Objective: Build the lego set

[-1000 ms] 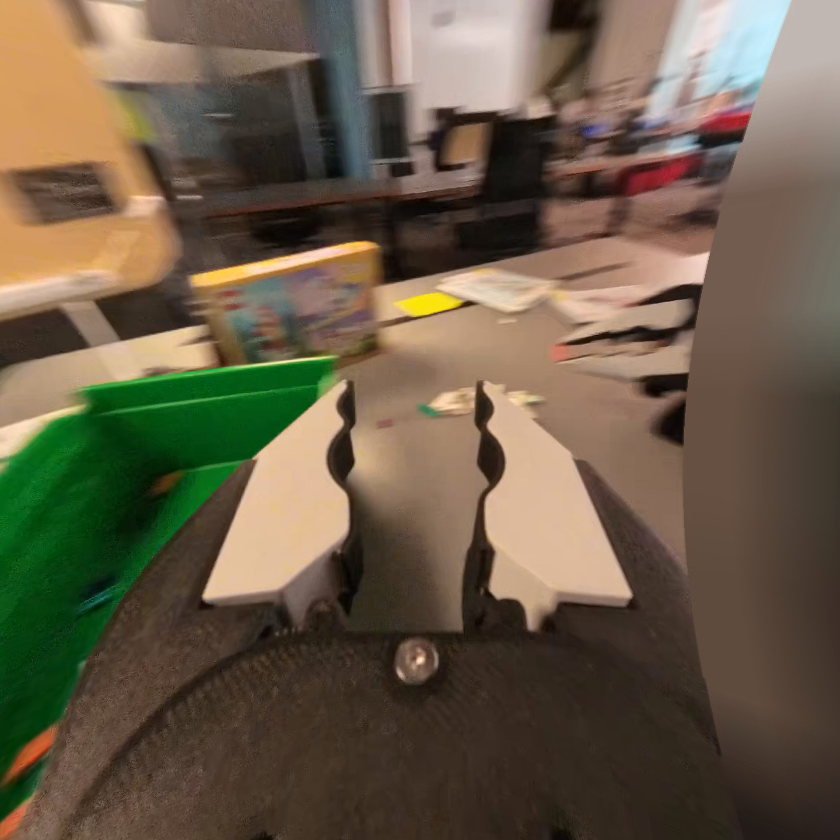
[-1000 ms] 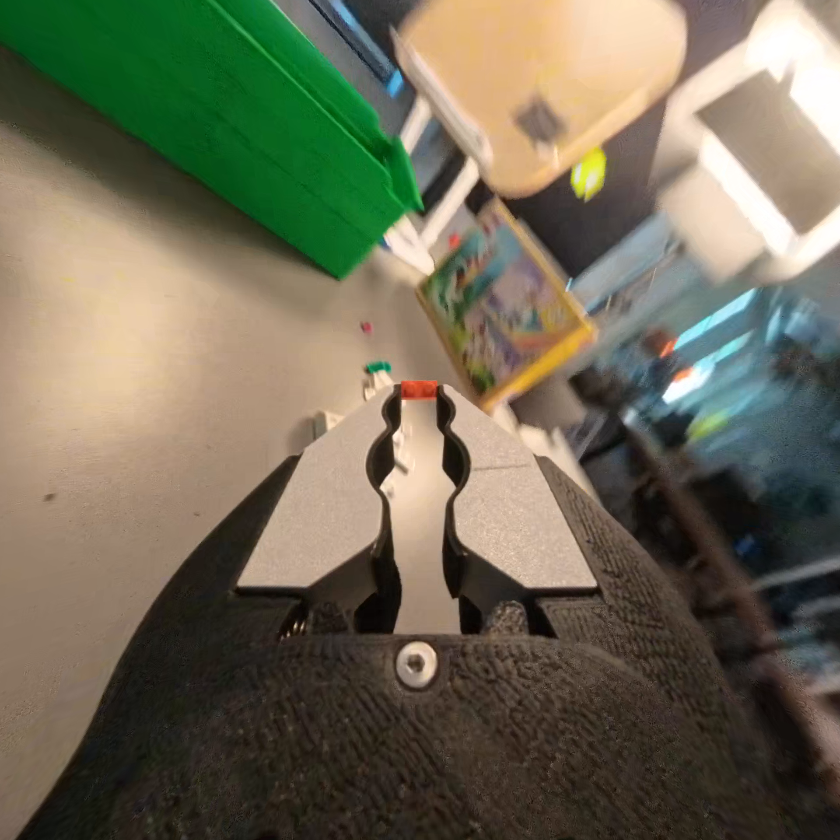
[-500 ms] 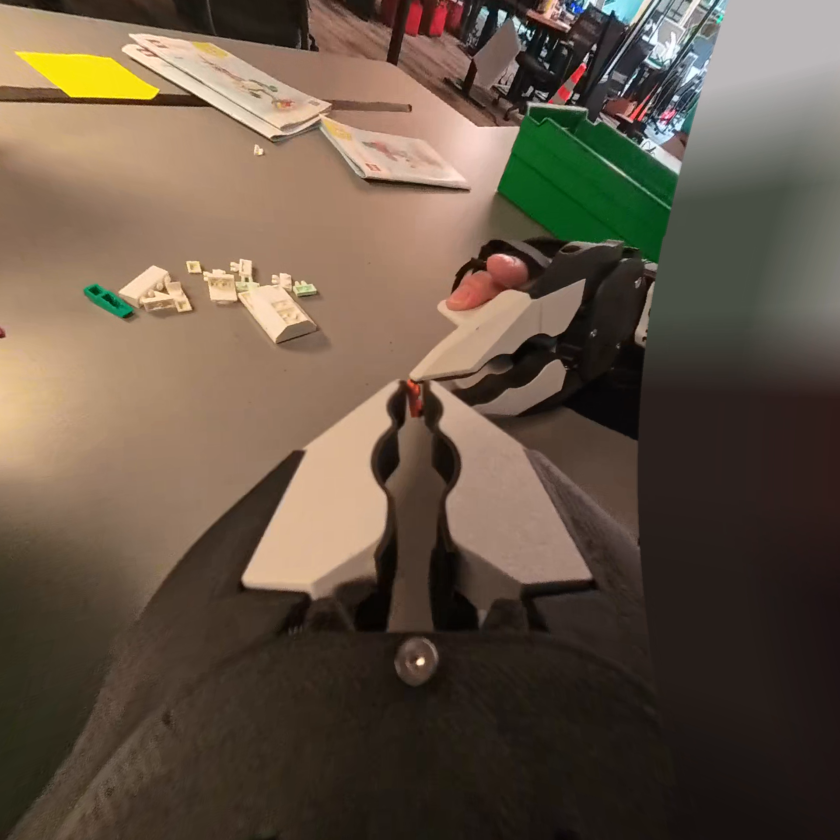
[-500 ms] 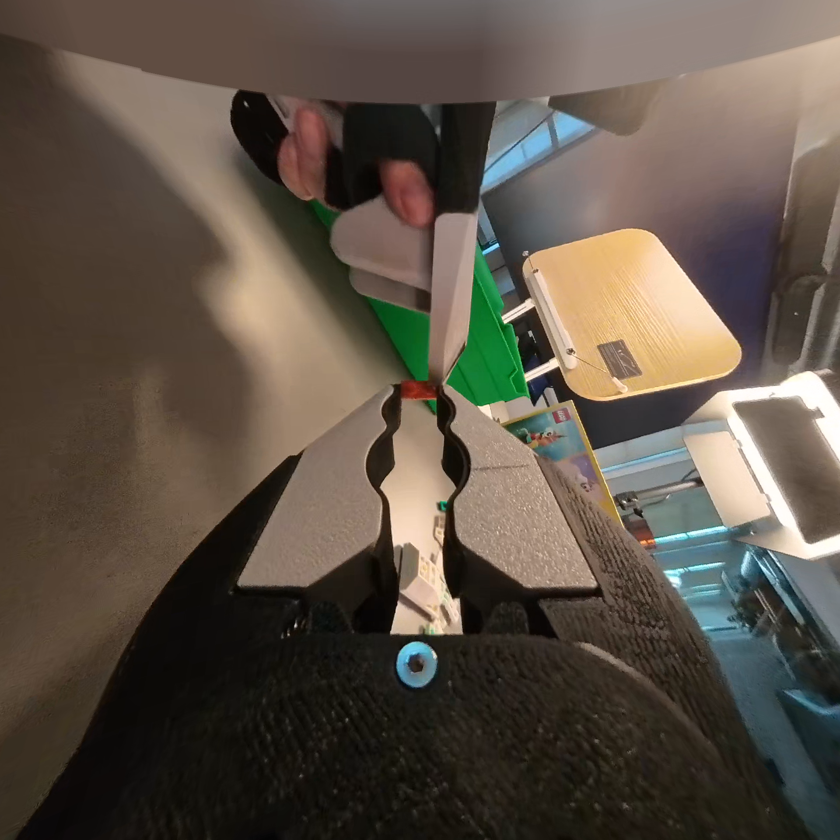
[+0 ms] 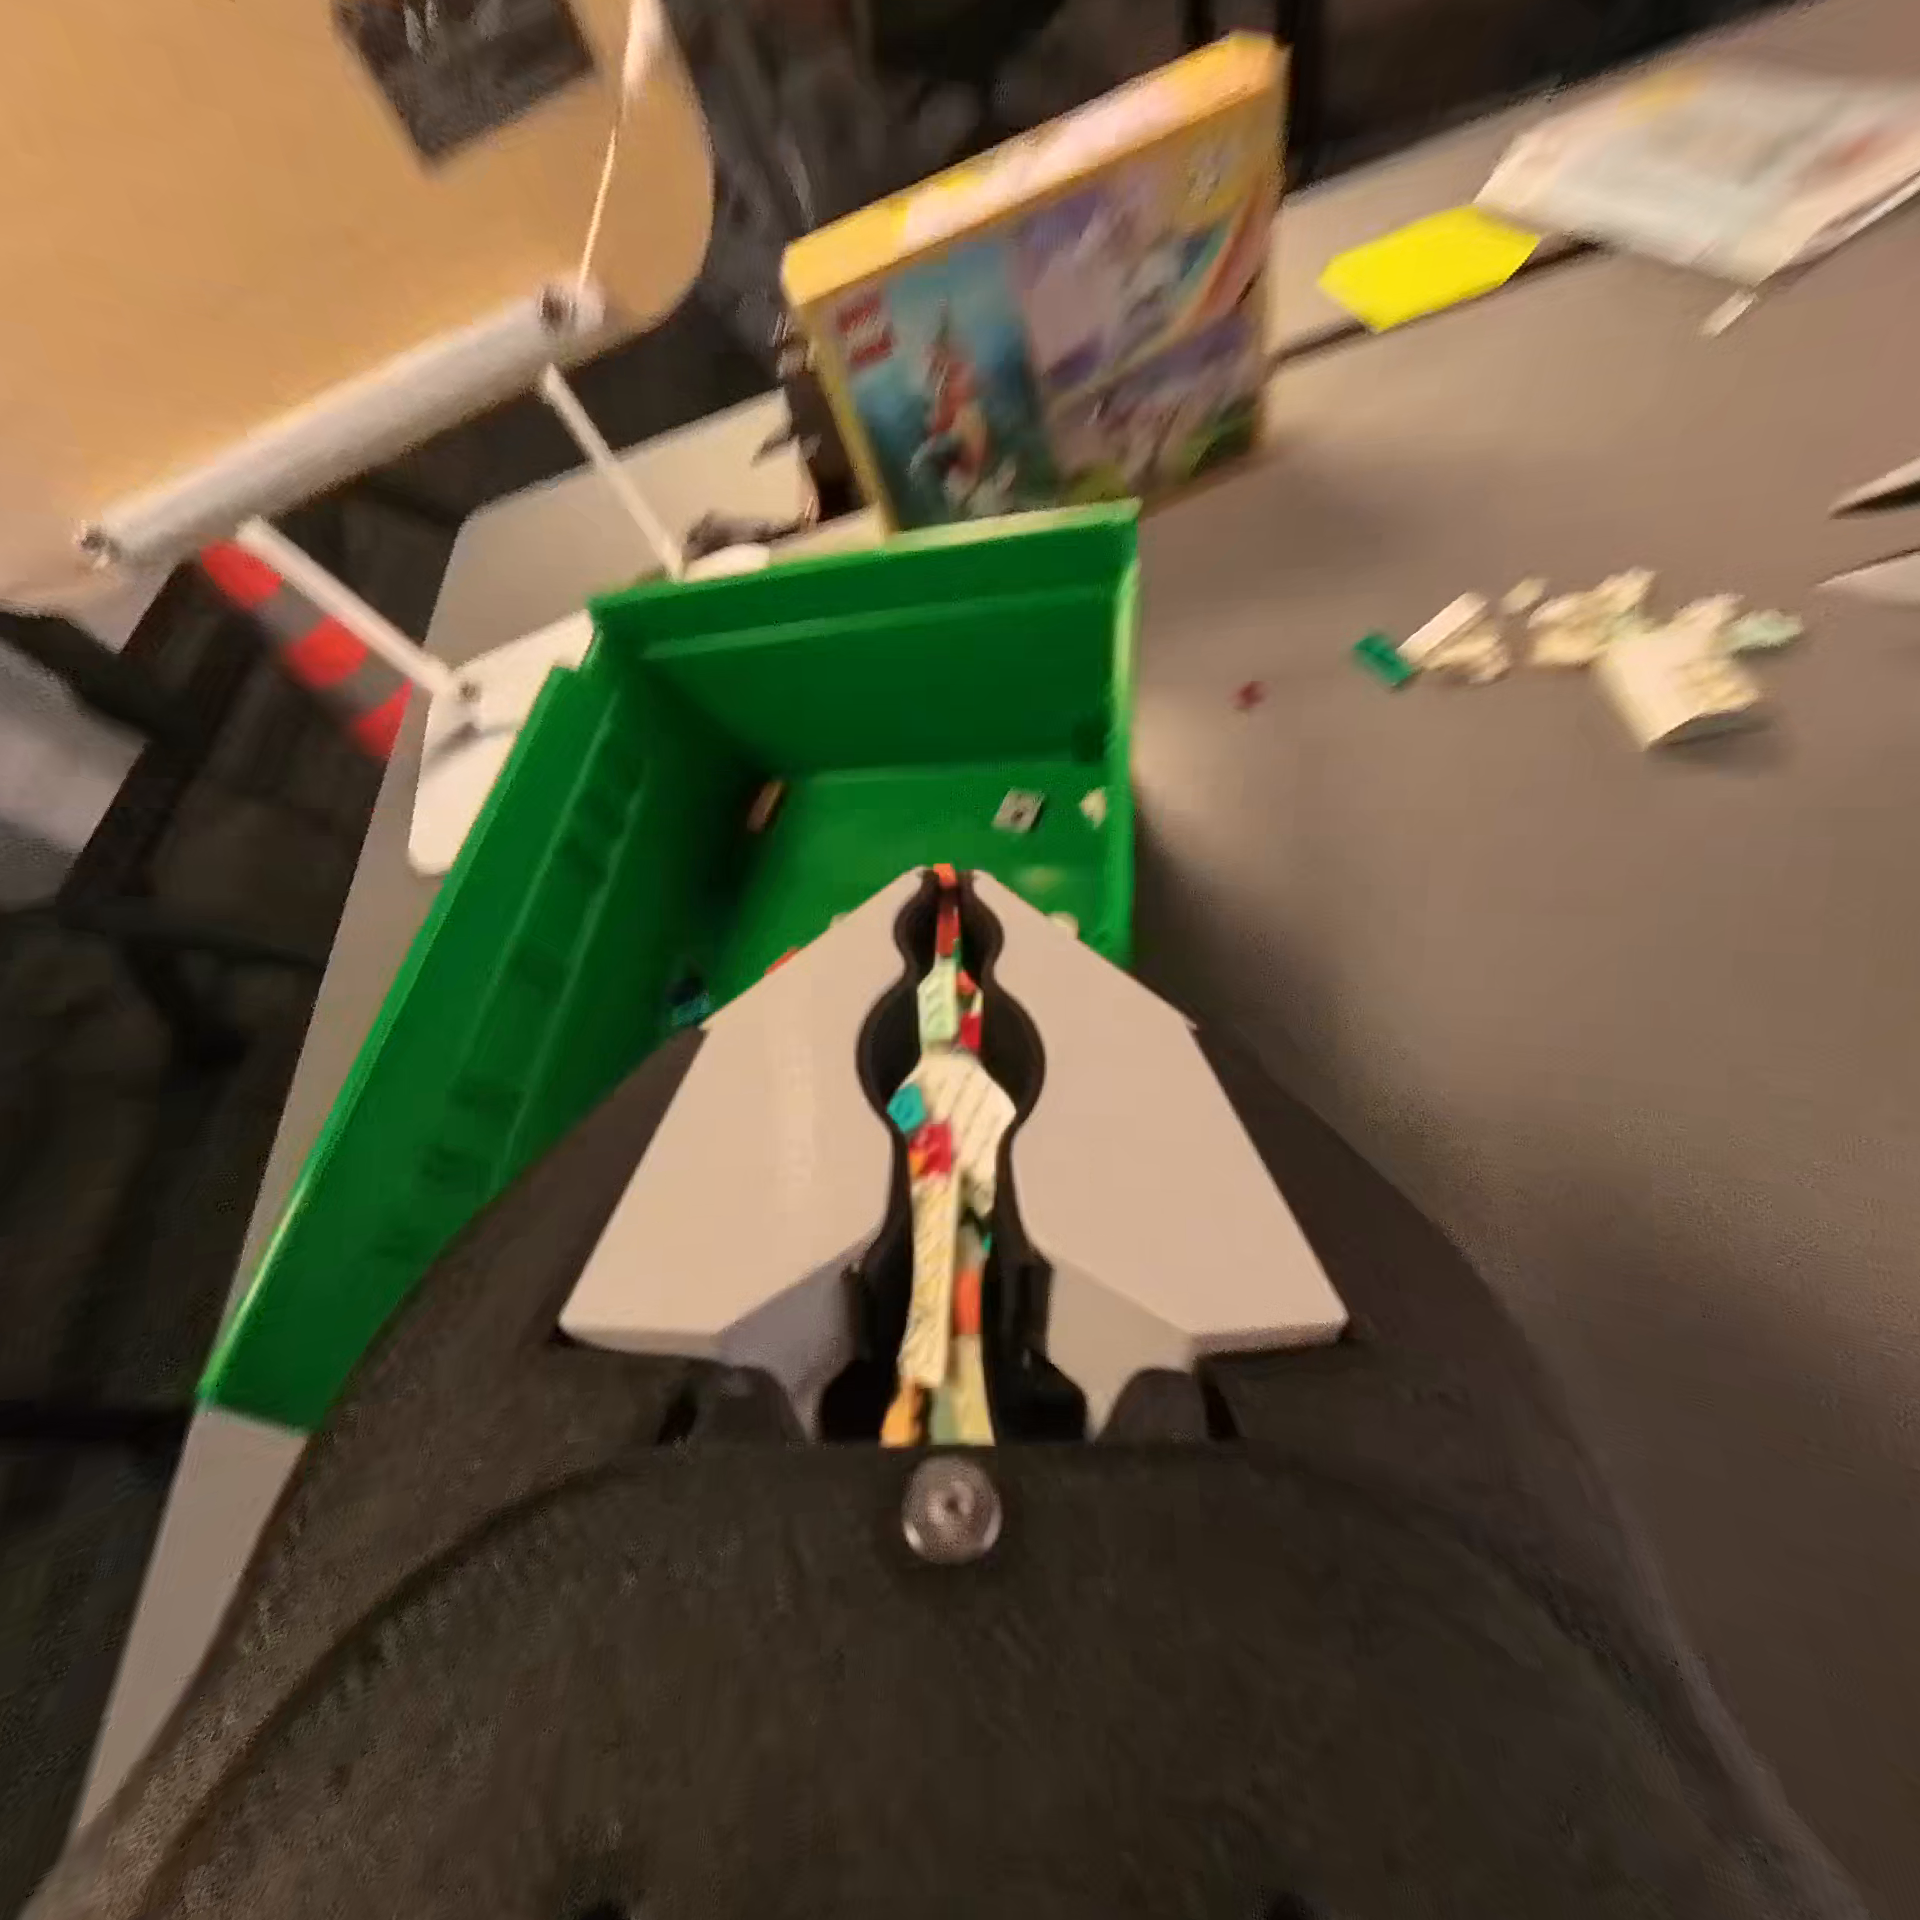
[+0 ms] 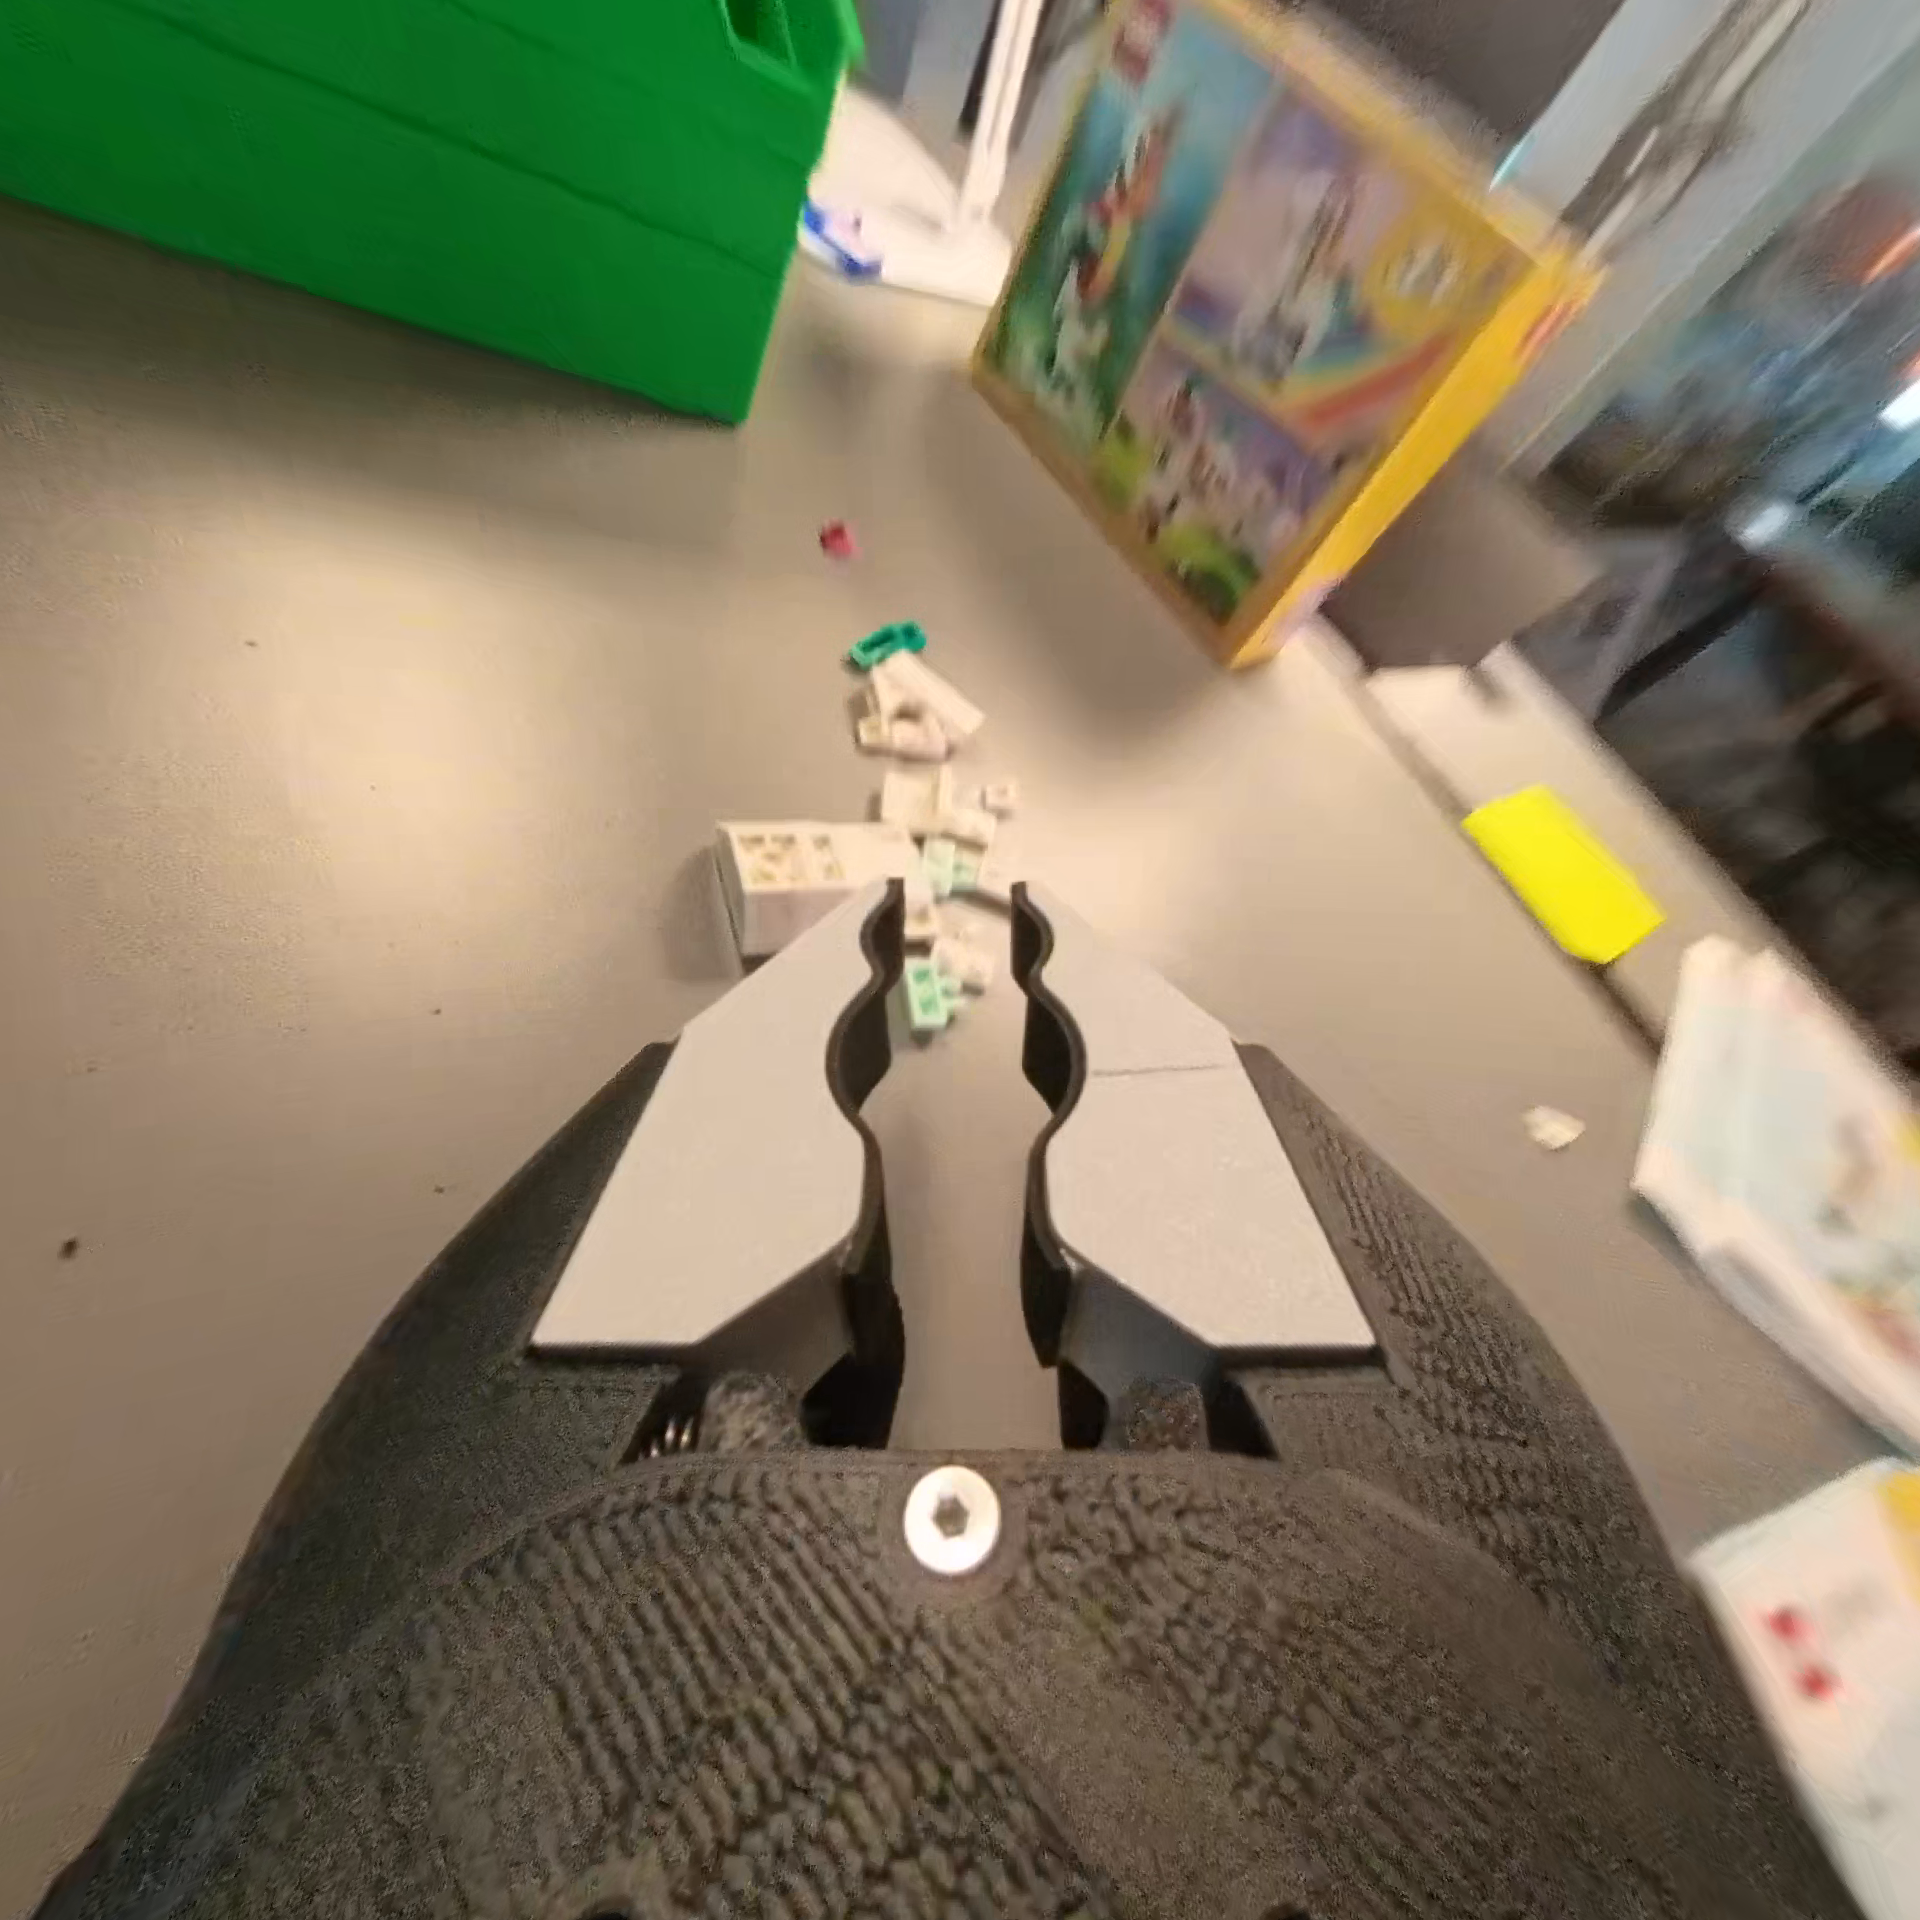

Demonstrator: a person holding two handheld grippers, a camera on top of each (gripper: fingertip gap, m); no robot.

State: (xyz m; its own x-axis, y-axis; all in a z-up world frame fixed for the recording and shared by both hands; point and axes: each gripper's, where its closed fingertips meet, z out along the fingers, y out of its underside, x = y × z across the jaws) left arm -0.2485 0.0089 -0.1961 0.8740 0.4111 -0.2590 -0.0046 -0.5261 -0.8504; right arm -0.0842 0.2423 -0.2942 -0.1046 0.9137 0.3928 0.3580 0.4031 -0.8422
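Observation:
My left gripper [image 5: 945, 881] is shut on a small orange-red brick [image 5: 943, 906] at its tips and holds it above the open green bin [image 5: 862, 634]. Several loose coloured and white bricks [image 5: 951, 1101] lie in the bin and show through the finger gap. My right gripper [image 6: 954, 888] is open and empty, low over the grey table [image 6: 312, 727]. It points at a pile of small white and mint bricks [image 6: 914, 717], with a larger white brick [image 6: 779, 862] beside its left finger. The pile also shows in the left wrist view [image 5: 1621, 644].
A colourful toy box [image 6: 1247, 312] stands past the pile, also in the left wrist view [image 5: 1049, 301]. The green bin's wall [image 6: 416, 187] is far left. A yellow note [image 6: 1558, 883], booklets [image 6: 1787, 1143], a tiny red piece [image 6: 836, 537] and a green piece [image 6: 883, 641] lie on the table. The grippers' ends are close to 30 cm from one another. The left gripper is farther from the tiny red piece [image 6: 836, 537], some 25 cm, than the right, some 15 cm.
Half a second ago both grippers met on the orange-red brick. Now the left gripper holds it over the green bin, and the right gripper has opened and swung to the brick pile.

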